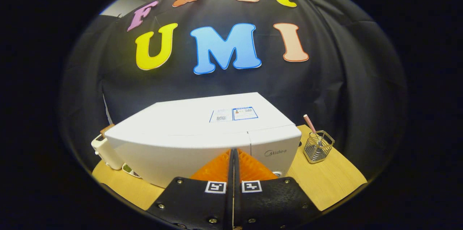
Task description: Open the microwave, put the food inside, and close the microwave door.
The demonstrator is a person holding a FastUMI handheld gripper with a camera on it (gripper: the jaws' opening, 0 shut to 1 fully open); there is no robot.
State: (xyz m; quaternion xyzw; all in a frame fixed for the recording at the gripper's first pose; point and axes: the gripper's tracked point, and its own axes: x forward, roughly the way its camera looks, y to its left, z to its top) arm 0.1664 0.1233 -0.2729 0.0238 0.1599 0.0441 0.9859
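Presently held high over the microwave point(202, 128), gripper point(233, 152) with fingers pressed together, nothing pinched between them. Microwave stood just ahead of and below the fingertips, door shut, seam between door and control panel slightly right of the fingers. Seen left of the microwave: a toaster point(105, 152) and a small dish point(129, 170), partly hidden, possibly the food. Seen well right of the fingers: a wire basket point(318, 147) on the wooden table point(336, 183). Judged step: opening the door. Best done by lowering to front-face level, finding the door release, pressing squarely, then swinging the door fully clear.
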